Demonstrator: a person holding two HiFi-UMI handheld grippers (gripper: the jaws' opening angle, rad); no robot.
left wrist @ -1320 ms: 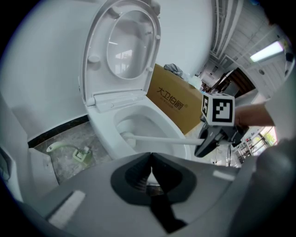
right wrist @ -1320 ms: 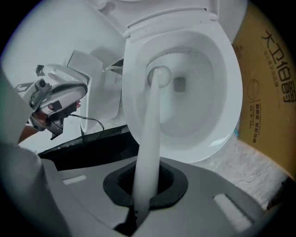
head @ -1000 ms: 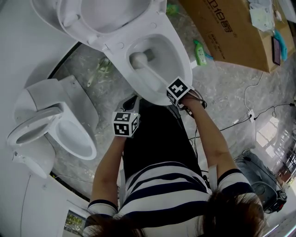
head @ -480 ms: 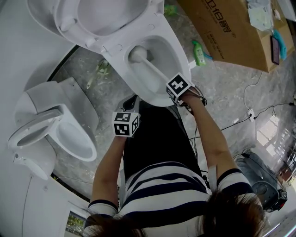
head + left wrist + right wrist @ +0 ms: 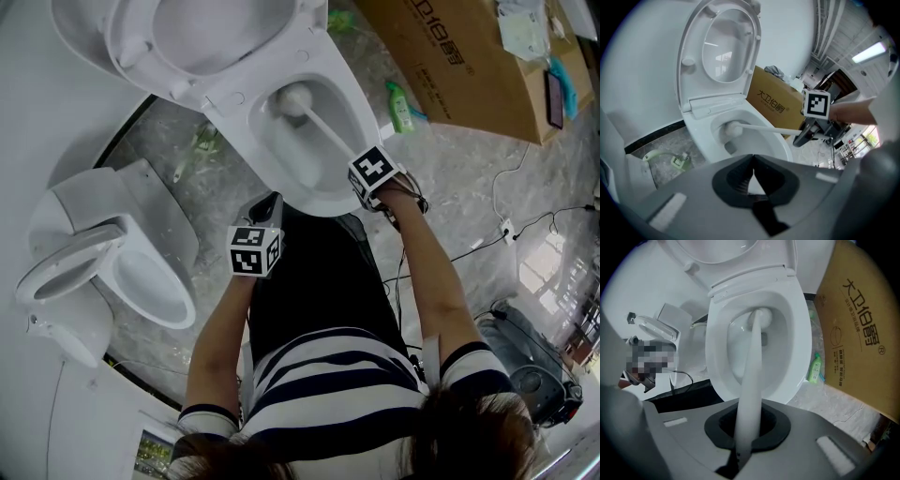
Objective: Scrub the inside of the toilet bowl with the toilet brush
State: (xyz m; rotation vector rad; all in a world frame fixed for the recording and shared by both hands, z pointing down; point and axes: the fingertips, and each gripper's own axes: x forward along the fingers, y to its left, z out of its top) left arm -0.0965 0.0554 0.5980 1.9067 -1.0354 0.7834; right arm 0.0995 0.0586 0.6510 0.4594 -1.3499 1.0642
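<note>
The right gripper (image 5: 750,427) has its jaws clamped on the white handle of the toilet brush (image 5: 752,366), gripped near its end so the head reaches deep without the gripper entering the toilet bowl (image 5: 715,362). The brush head sits at the bowl's far inner wall, probably touching the porcelain, though looking down the handle leaves that unclear. The left gripper (image 5: 752,180) has its jaws closed on nothing. It is held back from the rim, likely to stay clear. Only its view shows the brush side-on, below the raised lid (image 5: 726,42).
</note>
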